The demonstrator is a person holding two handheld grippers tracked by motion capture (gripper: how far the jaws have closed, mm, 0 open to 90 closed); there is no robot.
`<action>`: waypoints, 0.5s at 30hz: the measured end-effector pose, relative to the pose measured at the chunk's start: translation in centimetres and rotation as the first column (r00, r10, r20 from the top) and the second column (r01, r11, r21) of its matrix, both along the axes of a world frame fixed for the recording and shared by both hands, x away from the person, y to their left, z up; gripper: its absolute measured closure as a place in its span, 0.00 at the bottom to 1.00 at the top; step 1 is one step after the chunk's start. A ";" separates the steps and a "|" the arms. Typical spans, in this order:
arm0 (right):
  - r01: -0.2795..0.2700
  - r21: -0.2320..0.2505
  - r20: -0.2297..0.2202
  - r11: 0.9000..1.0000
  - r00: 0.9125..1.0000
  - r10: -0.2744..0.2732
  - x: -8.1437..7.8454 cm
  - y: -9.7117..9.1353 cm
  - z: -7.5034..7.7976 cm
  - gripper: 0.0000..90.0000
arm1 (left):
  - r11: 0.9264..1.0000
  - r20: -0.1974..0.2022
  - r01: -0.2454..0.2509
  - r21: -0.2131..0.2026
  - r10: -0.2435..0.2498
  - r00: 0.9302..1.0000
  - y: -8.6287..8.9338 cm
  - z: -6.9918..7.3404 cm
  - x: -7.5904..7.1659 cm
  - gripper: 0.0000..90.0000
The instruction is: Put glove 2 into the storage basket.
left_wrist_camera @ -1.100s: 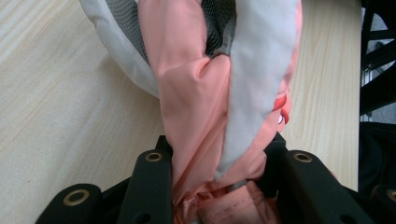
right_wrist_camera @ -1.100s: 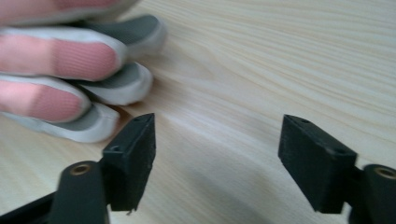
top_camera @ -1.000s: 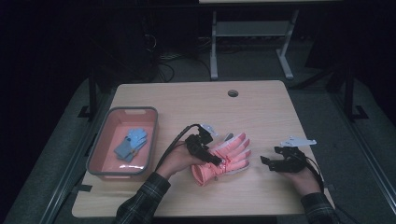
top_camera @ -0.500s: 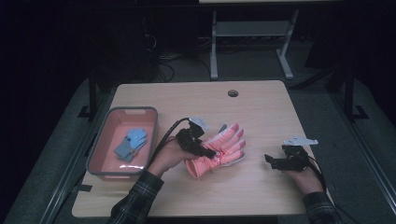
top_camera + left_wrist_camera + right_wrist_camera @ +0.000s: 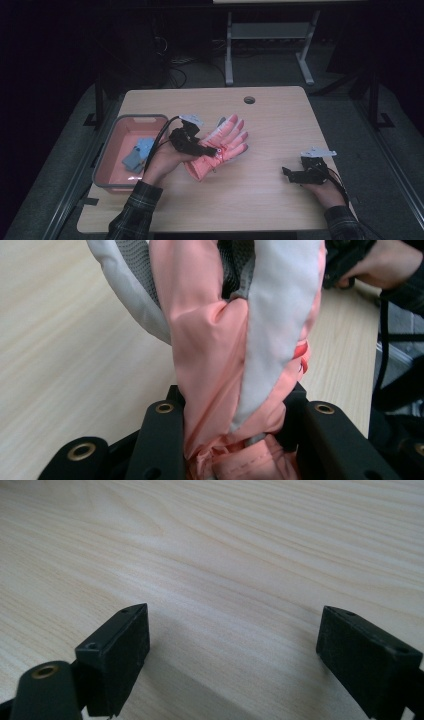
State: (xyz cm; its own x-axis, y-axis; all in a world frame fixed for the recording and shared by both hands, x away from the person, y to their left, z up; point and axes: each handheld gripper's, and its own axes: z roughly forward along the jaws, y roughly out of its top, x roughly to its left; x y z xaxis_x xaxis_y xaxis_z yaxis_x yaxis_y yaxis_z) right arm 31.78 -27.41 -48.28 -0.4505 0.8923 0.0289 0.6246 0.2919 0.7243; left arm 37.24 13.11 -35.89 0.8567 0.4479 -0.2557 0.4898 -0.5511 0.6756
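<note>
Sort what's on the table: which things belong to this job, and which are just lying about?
In the job:
pink glove, clamped in the left gripper
right gripper, open over bare wood
pink bin
blue glove, in that bin

Lying about:
metal stand behind the table

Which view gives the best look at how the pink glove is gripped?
The left gripper view: the pink glove fills the space between the left gripper's black jaws, its fabric bunched where they pinch it. The high view shows the whole glove with fingers spread, but the hand hides the pinch. The right gripper view looks at bare table.
</note>
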 end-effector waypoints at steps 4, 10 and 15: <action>-0.007 0.002 -0.002 1.000 1.000 0.007 0.0 0.0 0.0 0.15 | 0.999 0.017 -0.042 -0.009 0.043 0.999 1.6 1.0 0.1 0.73; -0.016 0.001 -0.004 1.000 1.000 0.016 0.0 0.1 0.0 0.15 | 0.993 0.044 -0.115 -0.037 0.117 0.992 4.6 2.4 0.0 0.73; -0.016 0.001 -0.004 1.000 1.000 0.016 0.0 0.1 0.0 0.15 | 0.983 0.071 -0.172 -0.067 0.177 0.982 6.9 3.7 -0.4 0.73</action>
State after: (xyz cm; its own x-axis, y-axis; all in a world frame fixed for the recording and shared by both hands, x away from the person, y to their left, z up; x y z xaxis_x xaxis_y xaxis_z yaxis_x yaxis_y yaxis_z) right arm 31.73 -27.35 -48.27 -0.4643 0.8851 0.0317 0.6230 0.3010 0.7220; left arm 36.88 20.06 -32.14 0.7850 0.5779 -0.2233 0.5203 -0.4192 0.7440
